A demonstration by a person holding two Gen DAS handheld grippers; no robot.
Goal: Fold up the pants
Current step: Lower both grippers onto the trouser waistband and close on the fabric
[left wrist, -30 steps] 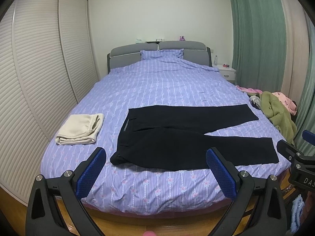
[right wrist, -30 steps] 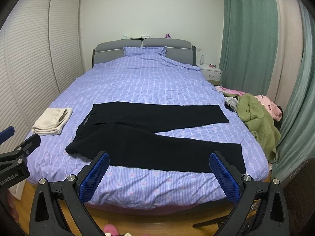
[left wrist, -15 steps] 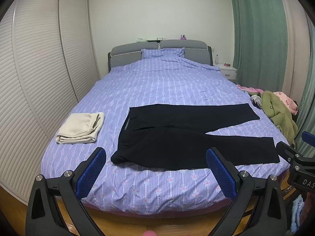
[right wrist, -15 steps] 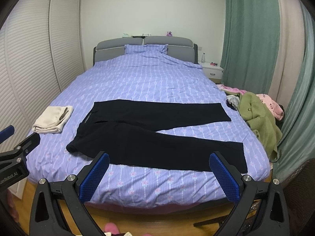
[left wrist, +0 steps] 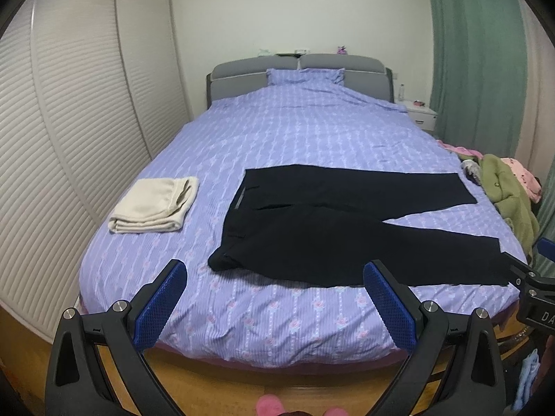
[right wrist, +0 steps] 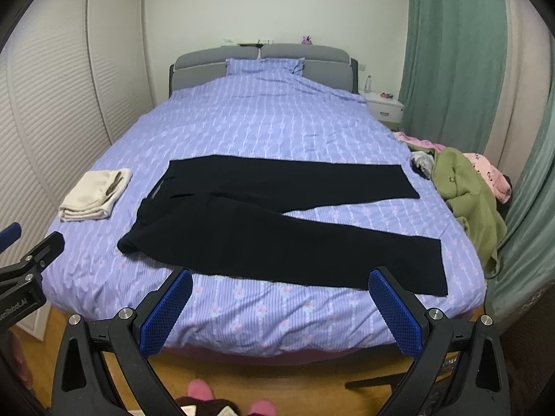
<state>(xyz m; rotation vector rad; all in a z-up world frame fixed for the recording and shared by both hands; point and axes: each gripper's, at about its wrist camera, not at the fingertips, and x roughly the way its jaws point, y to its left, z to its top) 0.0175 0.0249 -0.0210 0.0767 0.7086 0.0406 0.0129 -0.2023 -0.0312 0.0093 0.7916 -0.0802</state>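
A pair of black pants [left wrist: 333, 232] lies flat across the near half of the bed [left wrist: 312, 138], waistband to the left and both legs running right. The fabric is matte and smooth; the far leg lies straight, the near one angles toward the near edge, so the two open in a narrow V. The near waistband corner is rumpled into a small roll. The bedcover is lilac with pale stripes and a small flower print, lightly creased near the foot.

Left of the pants, apart from them, sits a folded cream garment [left wrist: 156, 204], soft and thick. A green jacket [right wrist: 468, 190] and pink clothes heap off the bed's right edge, partly cut off.

The left tongs [left wrist: 274, 298] and right tongs [right wrist: 281, 301] hang before the bed's near edge, blue mesh-textured pads wide apart, holding nothing. Pink slippers [right wrist: 199, 390] show at the bottom, mostly hidden.
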